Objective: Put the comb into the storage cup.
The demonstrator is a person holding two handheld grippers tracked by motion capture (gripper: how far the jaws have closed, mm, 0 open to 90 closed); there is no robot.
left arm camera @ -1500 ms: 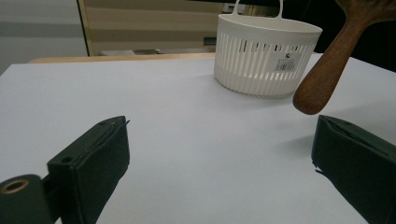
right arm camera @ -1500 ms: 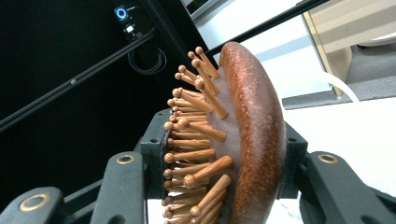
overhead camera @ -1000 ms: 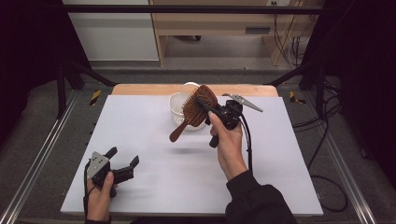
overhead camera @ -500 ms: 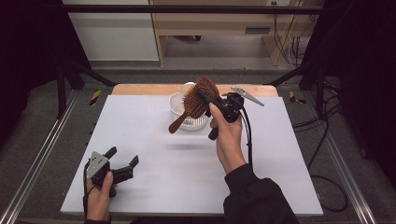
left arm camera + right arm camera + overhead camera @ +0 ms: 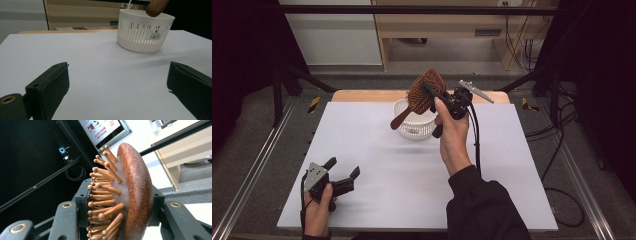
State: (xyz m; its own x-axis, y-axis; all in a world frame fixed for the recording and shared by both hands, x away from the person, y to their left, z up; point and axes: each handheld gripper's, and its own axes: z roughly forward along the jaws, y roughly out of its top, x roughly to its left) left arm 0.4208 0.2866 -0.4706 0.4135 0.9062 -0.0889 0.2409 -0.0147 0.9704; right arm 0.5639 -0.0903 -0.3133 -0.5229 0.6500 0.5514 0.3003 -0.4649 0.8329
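Note:
A wooden hairbrush with a reddish-brown back and peg bristles hangs in the air over a white slotted basket at the far middle of the table. My right gripper is shut on the brush head, with the handle pointing down-left over the basket rim. In the right gripper view the pads press the hairbrush from the bristle side and the back. My left gripper rests near the front left of the table, open and with nothing between its fingers. In the left gripper view the basket stands far ahead of the gripper.
The white table sheet lies bare between the left gripper and the basket. A wooden board edge runs along the far side. Metal rails flank the table, and cables trail on the floor at the right.
My right gripper has lifted the brush higher and carried it toward the far side, over the basket. The left gripper has stayed where it was.

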